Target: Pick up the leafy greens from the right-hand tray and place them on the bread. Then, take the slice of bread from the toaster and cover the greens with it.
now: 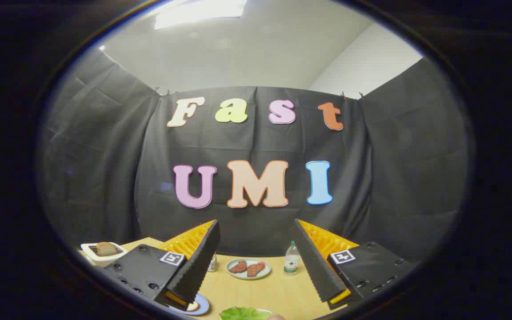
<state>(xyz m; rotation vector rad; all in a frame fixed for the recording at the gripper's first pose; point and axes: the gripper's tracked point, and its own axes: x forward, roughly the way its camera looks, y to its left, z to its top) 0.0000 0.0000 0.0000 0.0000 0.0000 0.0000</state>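
tongs point(256, 262) spread wide, nothing between the fingers, raised above a light wooden table point(278, 291) and aimed level at the black cloth wall. between the two fingers and beyond them, toward the far edge of the table: a pale round plate point(234, 274) carrying two reddish-brown slices of meat point(248, 268), side by side, just apart. just beside that plate, close to the inner edge of the right finger point(316, 266): a small clear plastic bottle point(291, 258) with a green cap, upright. against the inner edge of the left finger point(198, 262), partly hidden by it: a small metallic shaker point(212, 263), upright. far out beyond the left finger, at the table's corner: a white toaster point(88, 252) with a brown slice of bread point(106, 249) standing up out of its slot. under the tip of the left finger, mostly covered by it: a blue-rimmed plate point(202, 306) with a pale piece of food on it, most likely bread, too hidden to tell for sure. nearest of all, below and between the fingertips: leafy greens point(243, 314) on a tray, only its pale rim peeking out beside the leaves; a pinkish thing just beside the leaves, too cut off to name. greens untouched, well apart from both fingers.
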